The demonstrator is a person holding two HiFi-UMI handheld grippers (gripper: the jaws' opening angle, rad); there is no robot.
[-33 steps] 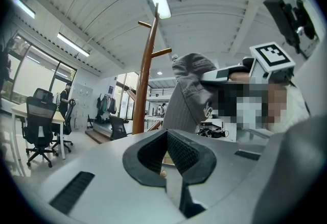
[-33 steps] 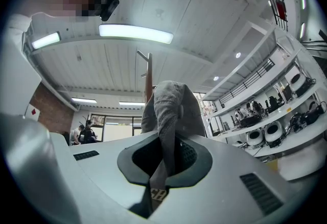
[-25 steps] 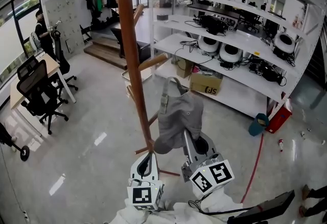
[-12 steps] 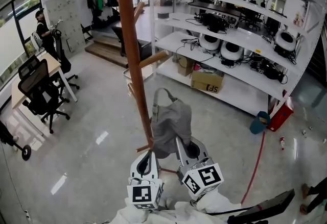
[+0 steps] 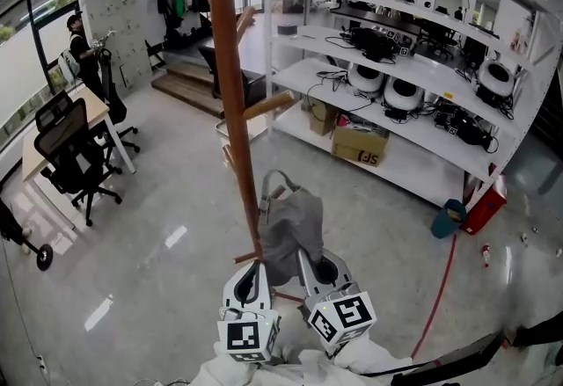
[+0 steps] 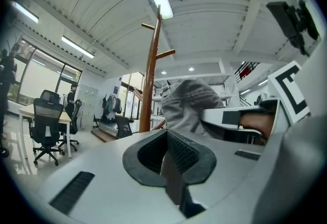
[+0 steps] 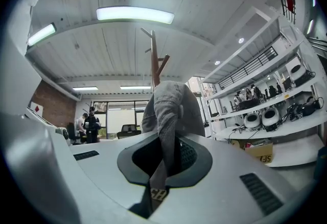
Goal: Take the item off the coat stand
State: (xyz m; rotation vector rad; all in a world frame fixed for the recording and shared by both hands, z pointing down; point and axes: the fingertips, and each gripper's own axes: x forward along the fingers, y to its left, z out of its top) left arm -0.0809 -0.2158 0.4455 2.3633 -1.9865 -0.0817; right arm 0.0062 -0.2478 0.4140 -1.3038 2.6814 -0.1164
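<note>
Cap (image 5: 290, 230), grey cloth with a strap loop at its top, hanging clear of every peg and just beside the lower part of the coat stand (image 5: 230, 85); whether it brushes the pole cannot be told. Right gripper (image 5: 303, 256) has its jaws clamped on a fold of the cap's fabric from below, so the cap's weight rests on the gripper and not on the stand. Left gripper (image 5: 255, 270) is level beside it near a low peg (image 5: 247, 257), jaws together with nothing between them, apparently idle because one grip is enough. Removal seems practically complete. White shelving (image 5: 413, 76) stands beyond, and an office chair (image 5: 75, 156) at far left.
</note>
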